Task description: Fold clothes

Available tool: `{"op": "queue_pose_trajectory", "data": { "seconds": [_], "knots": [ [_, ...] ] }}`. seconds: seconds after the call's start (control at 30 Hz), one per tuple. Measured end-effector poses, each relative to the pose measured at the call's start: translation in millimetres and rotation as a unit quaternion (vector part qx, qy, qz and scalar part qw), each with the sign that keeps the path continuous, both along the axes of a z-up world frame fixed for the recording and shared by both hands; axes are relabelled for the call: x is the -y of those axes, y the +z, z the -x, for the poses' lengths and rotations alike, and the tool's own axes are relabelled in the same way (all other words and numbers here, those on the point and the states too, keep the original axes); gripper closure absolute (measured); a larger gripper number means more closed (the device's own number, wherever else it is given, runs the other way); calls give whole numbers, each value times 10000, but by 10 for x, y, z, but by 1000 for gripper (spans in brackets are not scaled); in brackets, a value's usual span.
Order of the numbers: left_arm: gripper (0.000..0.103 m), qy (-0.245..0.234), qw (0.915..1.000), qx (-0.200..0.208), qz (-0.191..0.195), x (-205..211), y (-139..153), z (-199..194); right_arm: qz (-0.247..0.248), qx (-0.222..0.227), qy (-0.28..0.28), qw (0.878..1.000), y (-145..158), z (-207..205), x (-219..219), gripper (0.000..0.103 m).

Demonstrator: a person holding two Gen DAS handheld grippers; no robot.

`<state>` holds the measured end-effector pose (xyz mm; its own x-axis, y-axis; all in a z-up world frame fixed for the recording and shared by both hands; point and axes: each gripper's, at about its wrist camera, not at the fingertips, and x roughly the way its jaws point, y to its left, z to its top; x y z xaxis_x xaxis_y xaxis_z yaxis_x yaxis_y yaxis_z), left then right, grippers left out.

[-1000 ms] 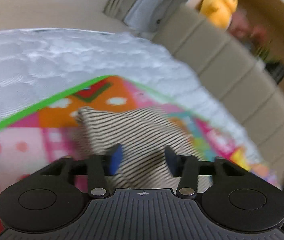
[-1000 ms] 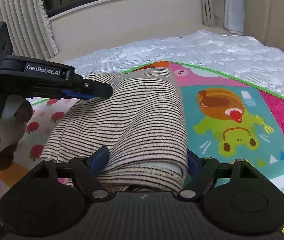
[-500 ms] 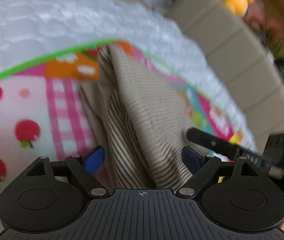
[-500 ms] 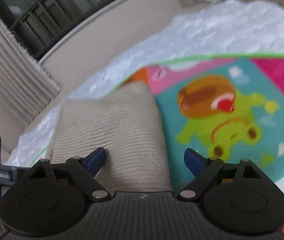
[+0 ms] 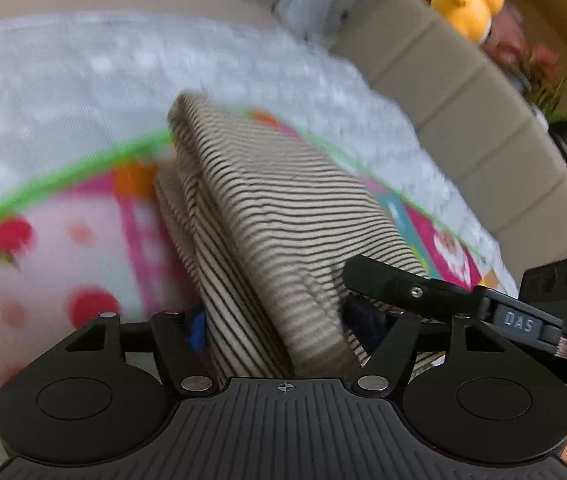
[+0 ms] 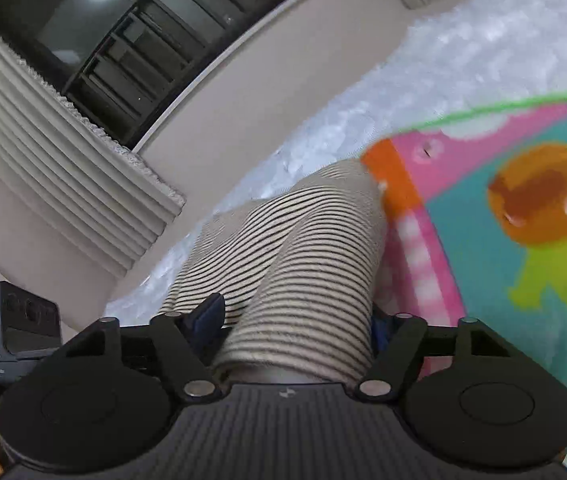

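Both grippers, left gripper [image 5: 279,328] and right gripper [image 6: 295,320], sit clamped on the folded beige black-striped knit garment [image 5: 283,216]. You look mid-carry, so next set it flat near the green edge of the colourful cartoon play mat [image 6: 523,216].

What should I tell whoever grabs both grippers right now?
Left gripper: fingers either side of the folded striped garment's near end; firm pinch unclear.
Right gripper: the same, from the garment's right side, close by.
The garment is a thick multi-layer bundle, lying or lifted over the cartoon play mat near its green edge, on the white bedspread.
Done: folding looks mostly complete.
Left: probably set it flat, open both grippers and tidy the edges.
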<state>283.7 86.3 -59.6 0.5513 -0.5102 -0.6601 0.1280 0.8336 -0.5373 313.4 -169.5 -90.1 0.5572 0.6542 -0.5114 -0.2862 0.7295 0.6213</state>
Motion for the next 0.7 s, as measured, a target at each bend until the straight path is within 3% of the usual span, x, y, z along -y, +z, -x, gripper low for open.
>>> {"op": "queue_pose_trajectory", "data": {
  "seconds": [0.1,0.2,0.33,0.4,0.47,0.6,0.7],
  "knots": [
    [33,280,9992,-273,86,-177,-91,-93,940,178,68,9954,-54,-66,-222,36],
    [35,418,9987,-295,51,-270,-61,-79,1394,407,269,9890,9,33,-183,33],
    [32,732,9942,792,55,-447,380,40,2039,770,412,9751,179,203,-54,29],
    [31,680,9892,1293,119,-444,567,-37,2264,1332,401,9640,347,333,-143,29],
    [30,456,9877,1475,234,-352,600,-222,2202,1860,547,9560,494,449,-280,32],
    [38,405,9951,887,148,-280,246,-486,2114,2147,1174,9463,465,535,-645,33],
    [43,419,9972,570,-262,-310,-6,-481,2638,2009,1580,9301,103,565,-823,32]
  ]
}}
